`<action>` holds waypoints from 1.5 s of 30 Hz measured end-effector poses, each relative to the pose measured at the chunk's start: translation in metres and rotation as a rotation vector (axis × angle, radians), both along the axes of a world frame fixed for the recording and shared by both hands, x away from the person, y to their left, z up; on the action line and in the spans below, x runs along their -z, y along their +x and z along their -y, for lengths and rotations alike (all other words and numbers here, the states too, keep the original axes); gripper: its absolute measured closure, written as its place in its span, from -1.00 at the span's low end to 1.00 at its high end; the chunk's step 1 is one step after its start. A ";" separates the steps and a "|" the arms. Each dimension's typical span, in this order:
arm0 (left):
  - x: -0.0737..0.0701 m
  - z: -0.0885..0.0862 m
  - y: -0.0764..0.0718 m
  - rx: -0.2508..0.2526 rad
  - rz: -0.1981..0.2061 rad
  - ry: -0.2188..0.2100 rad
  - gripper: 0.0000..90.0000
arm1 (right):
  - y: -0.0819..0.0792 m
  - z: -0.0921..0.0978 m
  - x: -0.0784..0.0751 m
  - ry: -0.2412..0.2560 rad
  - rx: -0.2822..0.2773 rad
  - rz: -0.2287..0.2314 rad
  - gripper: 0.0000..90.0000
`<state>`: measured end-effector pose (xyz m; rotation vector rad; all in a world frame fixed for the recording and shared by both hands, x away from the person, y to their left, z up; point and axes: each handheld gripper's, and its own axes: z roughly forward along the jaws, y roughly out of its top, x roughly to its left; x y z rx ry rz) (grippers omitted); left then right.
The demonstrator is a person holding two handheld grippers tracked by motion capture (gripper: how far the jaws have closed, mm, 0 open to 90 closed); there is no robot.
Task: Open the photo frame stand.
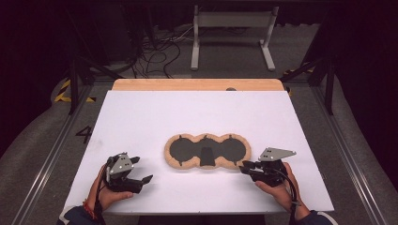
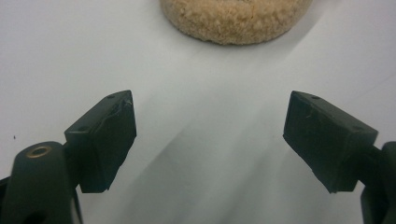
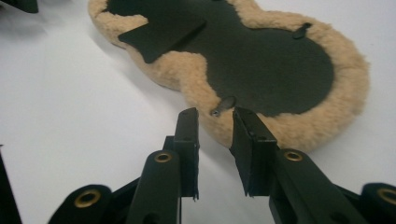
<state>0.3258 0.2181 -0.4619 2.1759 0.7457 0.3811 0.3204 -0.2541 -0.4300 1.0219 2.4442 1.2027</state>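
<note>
Fleece pad (image 1: 206,151) flat on table (image 1: 141,117), R hand-held gripper (image 1: 246,166) beside.

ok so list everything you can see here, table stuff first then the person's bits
fleece pad: one, tan fleece rim with black three-lobed centre, lying flat mid-table between the grippers
black flap: one, black, on the pad's middle lobe at its near edge
small tabs: several, dark, at the edge of the black centre
table cover: one, white, over the tabletop
wooden tabletop edge: one, light wood, far side
white frame: one, on the floor beyond the table
cables: a tangle, black, on the floor
left gripper: one, black, jaws wide apart, left of the pad
right gripper: one, black, jaws narrowly apart, nothing between them, at the pad's right end
</note>
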 end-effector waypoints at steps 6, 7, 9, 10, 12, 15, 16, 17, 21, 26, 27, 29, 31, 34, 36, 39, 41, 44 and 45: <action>-0.004 -0.002 -0.003 -0.033 0.018 -0.038 -0.61 | 0.001 -0.017 0.003 0.020 -0.041 -0.045 0.49; -0.003 -0.001 -0.003 -0.031 0.017 -0.035 -0.61 | 0.002 -0.022 0.003 0.022 -0.051 -0.057 0.48; -0.003 0.000 -0.003 -0.022 0.011 -0.028 -0.62 | 0.003 -0.031 0.005 0.023 -0.073 -0.069 0.46; -0.003 0.001 -0.004 -0.019 0.011 -0.026 -0.62 | 0.003 -0.036 0.006 0.018 -0.084 -0.075 0.45; -0.002 0.002 -0.004 -0.020 0.008 -0.029 -0.62 | 0.004 -0.042 0.008 0.020 -0.100 -0.088 0.44; -0.001 0.003 -0.002 -0.020 0.002 -0.025 -0.62 | 0.008 -0.051 0.009 0.036 -0.108 -0.112 0.43; -0.001 0.003 -0.002 -0.014 0.003 -0.019 -0.62 | 0.009 -0.054 0.010 0.037 -0.113 -0.115 0.42; -0.001 0.004 -0.002 -0.016 0.001 -0.019 -0.62 | 0.010 -0.057 0.010 0.041 -0.120 -0.121 0.42; 0.000 0.004 -0.001 -0.013 -0.006 -0.023 -0.63 | 0.017 -0.065 0.014 0.053 -0.123 -0.161 0.36; 0.001 0.005 -0.001 -0.008 -0.012 -0.022 -0.63 | 0.022 -0.069 0.016 0.077 -0.128 -0.194 0.28; 0.001 0.005 -0.001 -0.005 -0.012 -0.024 -0.63 | 0.024 -0.070 0.016 0.071 -0.119 -0.198 0.24; 0.001 0.005 -0.001 -0.007 -0.012 -0.021 -0.63 | 0.026 -0.071 0.016 0.096 -0.114 -0.209 0.22; 0.001 0.006 0.000 -0.005 -0.014 -0.022 -0.64 | 0.029 -0.073 0.016 0.114 -0.105 -0.223 0.21; 0.001 0.006 0.000 0.000 -0.015 -0.021 -0.64 | 0.035 -0.069 0.017 0.198 -0.073 -0.290 0.19; 0.001 0.007 0.000 -0.003 -0.016 -0.023 -0.64 | 0.039 -0.067 0.018 0.252 -0.053 -0.345 0.17; 0.001 0.007 0.000 -0.004 -0.017 -0.026 -0.64 | 0.043 -0.064 0.018 0.319 -0.007 -0.421 0.16; 0.001 0.007 0.000 -0.008 -0.020 -0.030 -0.64 | 0.043 -0.064 0.018 0.342 0.013 -0.451 0.16; 0.001 0.009 0.003 -0.013 -0.026 -0.039 -0.64 | 0.045 -0.063 0.019 0.393 0.041 -0.494 0.18; 0.001 0.010 0.004 -0.010 -0.026 -0.043 -0.64 | 0.046 -0.062 0.020 0.416 0.049 -0.509 0.19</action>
